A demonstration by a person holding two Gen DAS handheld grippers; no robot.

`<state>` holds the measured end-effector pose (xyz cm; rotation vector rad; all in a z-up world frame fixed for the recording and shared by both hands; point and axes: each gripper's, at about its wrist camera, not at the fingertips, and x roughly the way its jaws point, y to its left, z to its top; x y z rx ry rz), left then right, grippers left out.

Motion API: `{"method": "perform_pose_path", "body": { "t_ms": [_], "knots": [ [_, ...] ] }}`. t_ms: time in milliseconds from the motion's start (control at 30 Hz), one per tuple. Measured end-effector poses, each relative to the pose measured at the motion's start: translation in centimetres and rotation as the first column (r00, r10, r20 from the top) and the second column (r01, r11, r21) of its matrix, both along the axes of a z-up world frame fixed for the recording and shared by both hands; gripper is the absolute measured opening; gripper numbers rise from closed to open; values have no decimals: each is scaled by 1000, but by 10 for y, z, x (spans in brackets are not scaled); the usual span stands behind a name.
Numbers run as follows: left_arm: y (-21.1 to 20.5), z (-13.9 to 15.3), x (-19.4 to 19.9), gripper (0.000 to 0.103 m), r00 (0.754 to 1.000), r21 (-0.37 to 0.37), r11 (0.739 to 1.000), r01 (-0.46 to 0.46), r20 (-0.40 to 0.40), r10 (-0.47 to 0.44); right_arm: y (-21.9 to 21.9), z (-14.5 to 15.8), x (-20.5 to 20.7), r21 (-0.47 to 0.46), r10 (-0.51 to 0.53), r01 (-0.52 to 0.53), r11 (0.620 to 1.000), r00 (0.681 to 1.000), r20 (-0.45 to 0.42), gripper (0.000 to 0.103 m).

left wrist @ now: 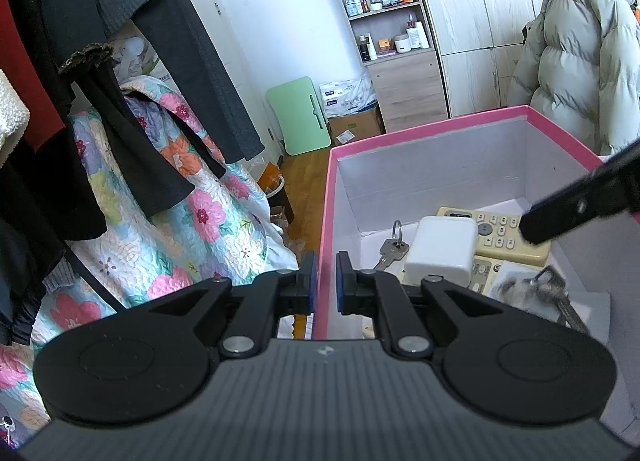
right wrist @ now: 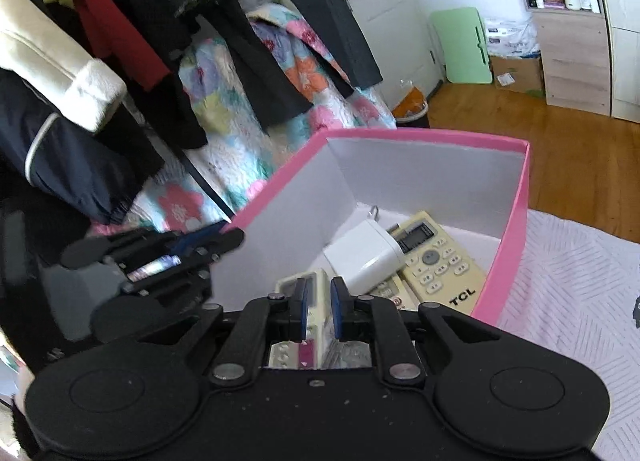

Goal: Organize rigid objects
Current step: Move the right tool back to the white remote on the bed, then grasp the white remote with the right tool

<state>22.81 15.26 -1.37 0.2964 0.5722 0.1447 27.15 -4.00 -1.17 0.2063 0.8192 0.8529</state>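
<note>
Light: bright daylight, even, soft shadows.
Glare: pale sheen on the white wall [left wrist: 280, 21] far beyond the left gripper [left wrist: 326, 281].
Blur: keys [left wrist: 536, 289] right of its tips smeared; right gripper [left wrist: 560, 217] soft.
Distortion: fisheye bend, cupboard [left wrist: 500, 21] leaning, corners dark.
Focus: pink box [right wrist: 516, 221] sharp.

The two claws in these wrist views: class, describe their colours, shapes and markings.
Both look alike. The left claw and right claw are matte black, each with two straight fingers faced with blue pads, driven by angled link arms joined with silver pins. Two round black discs flank a ribbed body on the left one; the right's looks plainer and dusty. No cables or sleeves show.
</note>
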Motion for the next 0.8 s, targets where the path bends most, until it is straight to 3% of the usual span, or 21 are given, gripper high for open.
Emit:
{"method": "perform_pose_path", "body": {
  "t_ms": [167, 300, 600, 700, 800],
  "knots": [
    [0, 0, 0, 8, 1000, -1, 1000, 0, 0, 0, -23, 19, -8, 34, -51, 49, 998, 997, 53, 20],
    [0, 0, 0, 8, 1000, 1, 1000, 1, 0, -1, -60, 27, -17, 49, -155, 151, 987, 984, 86, 24],
    [0, 0, 0, 8, 1000, 0, 1000, -2, -1, 2, -162, -9, -8, -152, -401, 412, 899, 911, 98, 34],
    [1, 0, -1, 8, 1000, -3, 1000, 1, 0, -1, -182, -23, -4, -235, -412, 426, 874, 905, 110, 36],
    [1, 0, -1, 8, 1000, -1, 1000, 1, -1, -1, -195, -33, 2, -283, -399, 410, 867, 912, 101, 47]
  ]
}}
